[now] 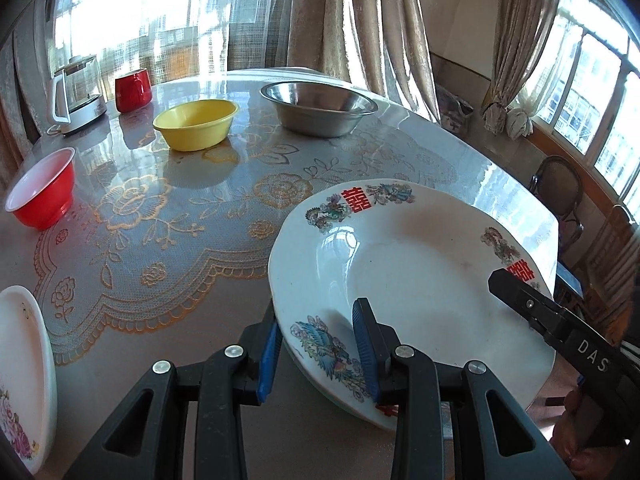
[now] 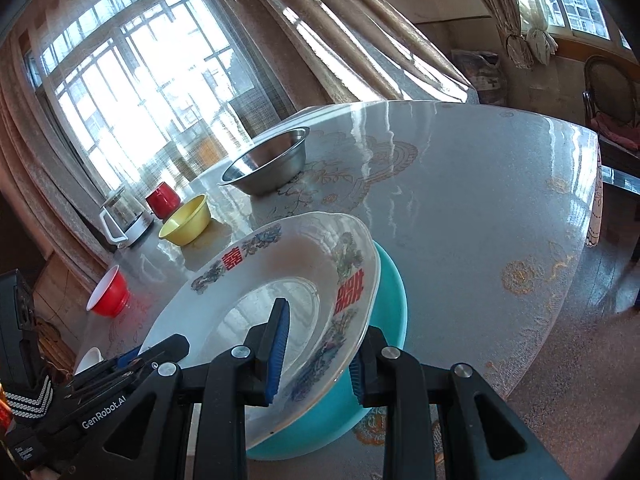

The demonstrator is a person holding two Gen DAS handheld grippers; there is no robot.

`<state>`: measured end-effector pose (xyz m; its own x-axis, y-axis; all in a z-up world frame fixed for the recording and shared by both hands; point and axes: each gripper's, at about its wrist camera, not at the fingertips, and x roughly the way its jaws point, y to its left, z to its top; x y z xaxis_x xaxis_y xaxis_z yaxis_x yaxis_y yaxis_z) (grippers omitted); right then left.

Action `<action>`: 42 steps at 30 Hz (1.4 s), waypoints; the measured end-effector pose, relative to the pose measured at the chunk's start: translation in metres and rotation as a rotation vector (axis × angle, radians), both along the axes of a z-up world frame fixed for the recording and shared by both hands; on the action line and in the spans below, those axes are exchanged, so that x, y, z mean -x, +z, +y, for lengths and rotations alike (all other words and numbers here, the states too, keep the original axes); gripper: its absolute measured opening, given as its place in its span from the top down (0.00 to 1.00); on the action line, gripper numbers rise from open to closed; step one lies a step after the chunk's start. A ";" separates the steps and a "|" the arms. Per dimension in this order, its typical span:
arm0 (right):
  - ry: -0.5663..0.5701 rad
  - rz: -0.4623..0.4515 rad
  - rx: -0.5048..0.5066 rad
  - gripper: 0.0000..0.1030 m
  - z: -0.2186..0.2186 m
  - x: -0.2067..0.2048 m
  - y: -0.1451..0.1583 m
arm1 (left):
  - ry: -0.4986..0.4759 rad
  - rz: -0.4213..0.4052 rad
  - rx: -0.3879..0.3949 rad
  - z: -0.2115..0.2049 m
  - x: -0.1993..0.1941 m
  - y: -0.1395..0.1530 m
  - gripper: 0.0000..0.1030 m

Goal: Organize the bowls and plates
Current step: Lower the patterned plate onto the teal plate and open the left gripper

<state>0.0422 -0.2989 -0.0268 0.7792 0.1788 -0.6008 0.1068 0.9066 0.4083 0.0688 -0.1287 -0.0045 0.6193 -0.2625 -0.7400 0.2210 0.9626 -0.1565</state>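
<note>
A large white plate with red characters and dragon prints [image 1: 420, 264] is held tilted above the table by both grippers. My left gripper [image 1: 320, 348] has its blue pads on either side of the plate's near rim. My right gripper [image 2: 316, 356] straddles the opposite rim of the same plate [image 2: 260, 304], over a teal plate or bowl [image 2: 388, 292] lying underneath it. On the table stand a steel bowl [image 1: 320, 108], a yellow bowl [image 1: 196, 124] and a red bowl [image 1: 42, 192]. A white floral plate [image 1: 22, 372] lies at the near left.
A red cup [image 1: 133, 90] and a glass kettle [image 1: 78, 96] stand at the table's far left. The round table [image 1: 168, 220] carries a lace-pattern cover. Curtains and windows are behind it. Chairs [image 1: 560, 188] stand to the right.
</note>
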 end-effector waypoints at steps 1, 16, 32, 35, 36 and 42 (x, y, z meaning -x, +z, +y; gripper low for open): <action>-0.001 0.004 -0.010 0.74 -0.001 0.000 -0.002 | -0.001 0.003 -0.004 0.000 0.000 -0.001 0.66; -0.031 0.051 -0.051 0.72 -0.028 0.018 0.003 | -0.014 -0.009 -0.004 0.002 0.010 0.002 0.66; -0.058 0.009 0.100 0.73 -0.008 0.033 0.020 | -0.030 -0.044 0.001 0.014 0.036 0.009 0.47; -0.075 -0.030 0.147 0.72 -0.002 0.039 0.029 | -0.025 -0.062 -0.007 0.020 0.043 0.013 0.41; -0.072 -0.047 0.157 0.71 0.001 0.041 0.033 | -0.023 -0.070 -0.010 0.022 0.045 0.014 0.39; 0.001 -0.133 0.157 0.67 0.025 0.046 0.051 | 0.004 -0.098 -0.022 0.038 0.059 0.017 0.30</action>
